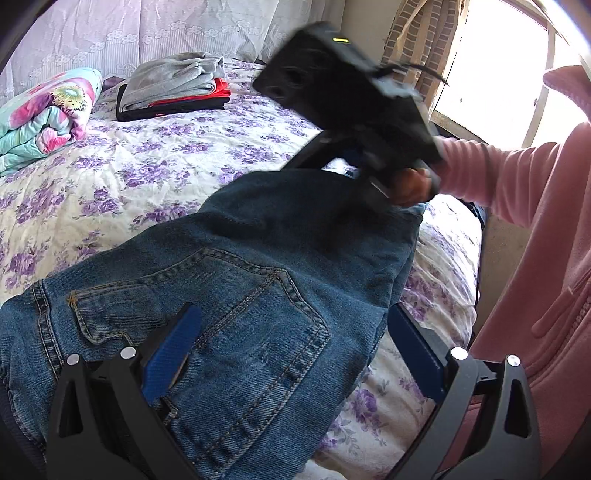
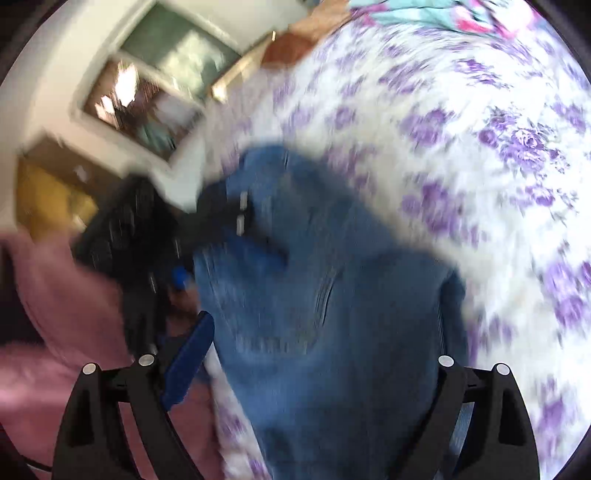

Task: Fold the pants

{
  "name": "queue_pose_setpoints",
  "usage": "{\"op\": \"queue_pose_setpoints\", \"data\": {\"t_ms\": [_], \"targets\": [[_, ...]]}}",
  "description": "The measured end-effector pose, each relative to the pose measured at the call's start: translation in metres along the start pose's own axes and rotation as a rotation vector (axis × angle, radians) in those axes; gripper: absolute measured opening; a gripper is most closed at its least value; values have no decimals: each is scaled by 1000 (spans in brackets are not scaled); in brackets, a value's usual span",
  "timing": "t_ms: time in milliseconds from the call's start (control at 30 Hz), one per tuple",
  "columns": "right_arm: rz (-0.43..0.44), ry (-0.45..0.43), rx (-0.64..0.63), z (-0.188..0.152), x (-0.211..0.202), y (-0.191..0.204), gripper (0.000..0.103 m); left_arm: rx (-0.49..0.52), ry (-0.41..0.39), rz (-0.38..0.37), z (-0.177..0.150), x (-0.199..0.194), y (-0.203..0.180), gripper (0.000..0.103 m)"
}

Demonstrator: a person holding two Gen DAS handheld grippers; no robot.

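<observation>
Presently on view, item by item:

1. Jeans (image 1: pixel 240 266): blue denim, lying on the bed (image 1: pixel 122 177) along its near edge, back pocket (image 1: pixel 207 306) with tan stitching facing up. One end is gathered and raised toward the right gripper. In the right wrist view the denim (image 2: pixel 332 295) is blurred but fills the space between that gripper's fingers.

2. Left gripper (image 1: pixel 295 339): jaws wide apart, blue pads. One finger (image 1: pixel 173 350) rests on the pocket area of the jeans; the other finger (image 1: pixel 413 350) sits just beyond the denim's edge, over the sheet. Nothing is clamped.

3. Right gripper (image 2: pixel 321 358): jaws spread wide in its own view, denim lying between them, not pinched. In the left wrist view its black body (image 1: pixel 347 99) hangs over the far end of the jeans, held by a hand (image 1: pixel 413 184) in a pink sleeve (image 1: pixel 491 173).

4. Bed covering: white sheet printed with purple flowers.

5. Stack of folded clothes (image 1: pixel 173 88): on the bed's far side, well apart from the jeans; grey on top, red beneath, black at the bottom.

6. Rolled quilt (image 1: pixel 44 114): teal and pink floral, beside the stack, against a lace curtain (image 1: pixel 147 29).

7. Window (image 1: pixel 498 74): bright, behind the right gripper.

No containers are visible.
</observation>
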State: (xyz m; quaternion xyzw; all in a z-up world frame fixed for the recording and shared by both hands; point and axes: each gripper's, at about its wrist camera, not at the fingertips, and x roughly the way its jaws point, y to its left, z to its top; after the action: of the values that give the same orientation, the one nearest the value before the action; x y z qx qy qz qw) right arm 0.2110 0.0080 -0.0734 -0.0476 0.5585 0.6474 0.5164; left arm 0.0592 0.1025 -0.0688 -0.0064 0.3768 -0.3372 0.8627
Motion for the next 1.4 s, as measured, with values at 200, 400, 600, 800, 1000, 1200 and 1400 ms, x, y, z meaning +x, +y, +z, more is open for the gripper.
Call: {"op": "queue_pose_setpoints", "data": {"t_ms": [200, 400, 600, 800, 1000, 1200, 1400], "targets": [[121, -159, 236, 5, -14, -64, 57, -2, 0, 0, 0, -1, 1, 99], [-242, -325, 255, -16, -60, -56, 75, 12, 4, 17, -1, -1, 0, 99], [-426, -482, 103, -65, -82, 41, 75, -27, -51, -27, -4, -19, 4, 99], [-617, -296, 125, -118, 8, 74, 59, 49, -18, 168, -15, -26, -7, 98], [-661, -360, 74, -159, 6, 112, 58, 66, 27, 266, -38, -52, 2, 99], [-810, -705, 224, -187, -83, 92, 60, 71, -12, 324, -32, -69, -17, 98], [-1003, -587, 470, -212, -144, -13, 51, 62, 18, 329, -34, -48, -15, 99]]}}
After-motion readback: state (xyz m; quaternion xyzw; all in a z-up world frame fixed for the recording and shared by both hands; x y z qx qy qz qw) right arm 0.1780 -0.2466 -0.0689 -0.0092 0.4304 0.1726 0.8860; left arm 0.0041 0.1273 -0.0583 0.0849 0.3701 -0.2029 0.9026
